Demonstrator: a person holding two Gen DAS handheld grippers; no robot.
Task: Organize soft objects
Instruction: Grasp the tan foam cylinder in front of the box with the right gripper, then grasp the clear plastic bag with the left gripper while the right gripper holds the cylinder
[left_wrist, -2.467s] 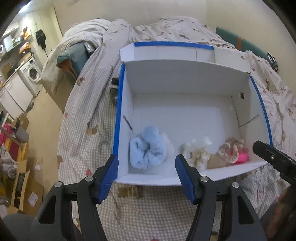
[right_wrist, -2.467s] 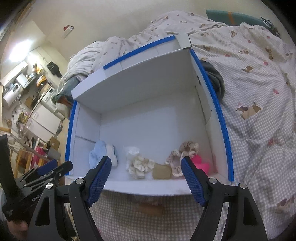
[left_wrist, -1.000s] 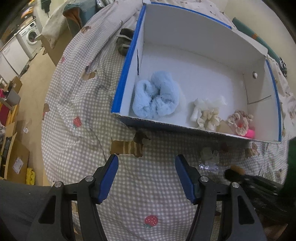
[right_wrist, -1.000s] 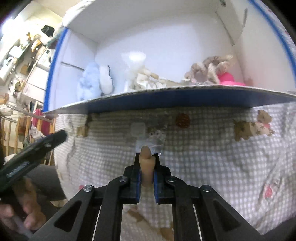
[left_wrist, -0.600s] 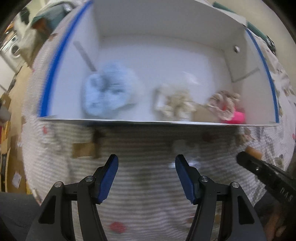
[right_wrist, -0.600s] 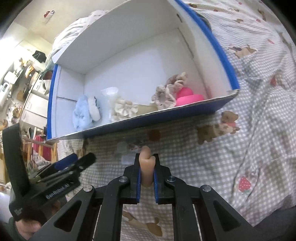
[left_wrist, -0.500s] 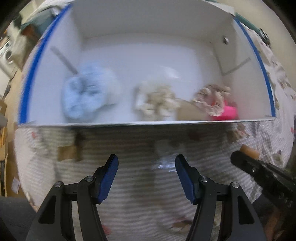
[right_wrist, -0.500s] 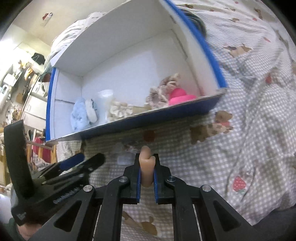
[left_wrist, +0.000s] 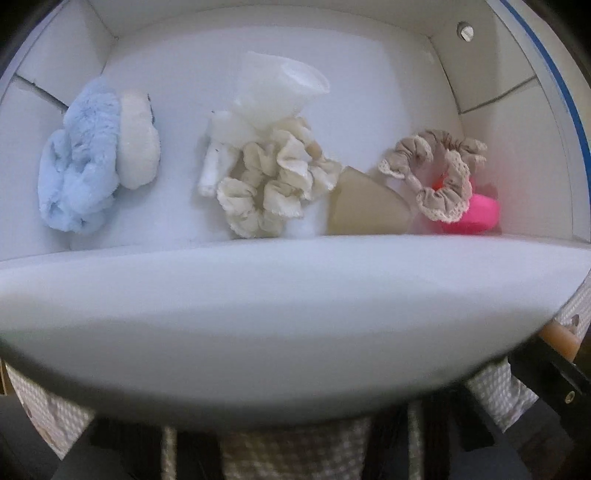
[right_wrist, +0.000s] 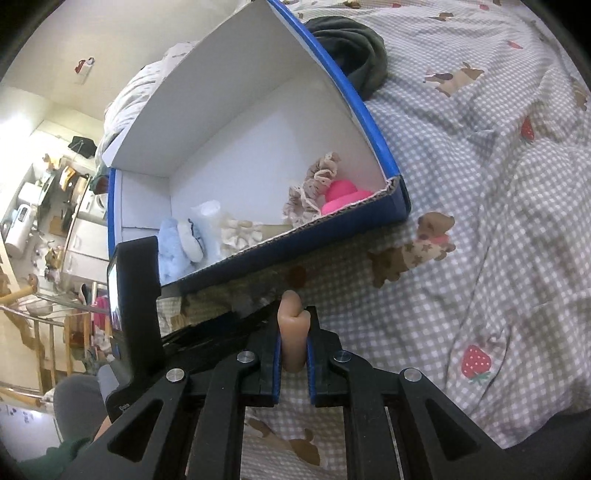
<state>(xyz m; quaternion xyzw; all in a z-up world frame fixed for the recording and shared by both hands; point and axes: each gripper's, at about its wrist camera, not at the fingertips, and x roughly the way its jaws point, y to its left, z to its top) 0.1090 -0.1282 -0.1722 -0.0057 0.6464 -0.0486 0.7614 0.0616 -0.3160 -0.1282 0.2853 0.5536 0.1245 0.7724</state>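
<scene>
A white box with blue edges (right_wrist: 373, 122) lies on the bed. Its near wall (left_wrist: 288, 317) fills the lower left wrist view and hides my left gripper's fingertips. Inside lie a blue fluffy scrunchie (left_wrist: 79, 166), a cream scrunchie (left_wrist: 273, 184), a clear soft cup (left_wrist: 280, 88), a tan soft piece (left_wrist: 365, 206), a beige lace scrunchie (left_wrist: 439, 177) and a pink object (left_wrist: 476, 214). My right gripper (right_wrist: 293, 332) is shut on a tan soft piece (right_wrist: 293, 328), in front of the box. The left gripper's body (right_wrist: 136, 295) shows at the box's near left corner.
The bed has a grey checked cover (right_wrist: 480, 221) with dog and strawberry prints. A dark garment (right_wrist: 351, 48) lies behind the box's right side. A cluttered room with appliances (right_wrist: 44, 206) lies off the bed to the left.
My left gripper has moved forward against the box's near wall, so the wall now hides its fingers. My right gripper has shifted slightly right, still holding the tan piece.
</scene>
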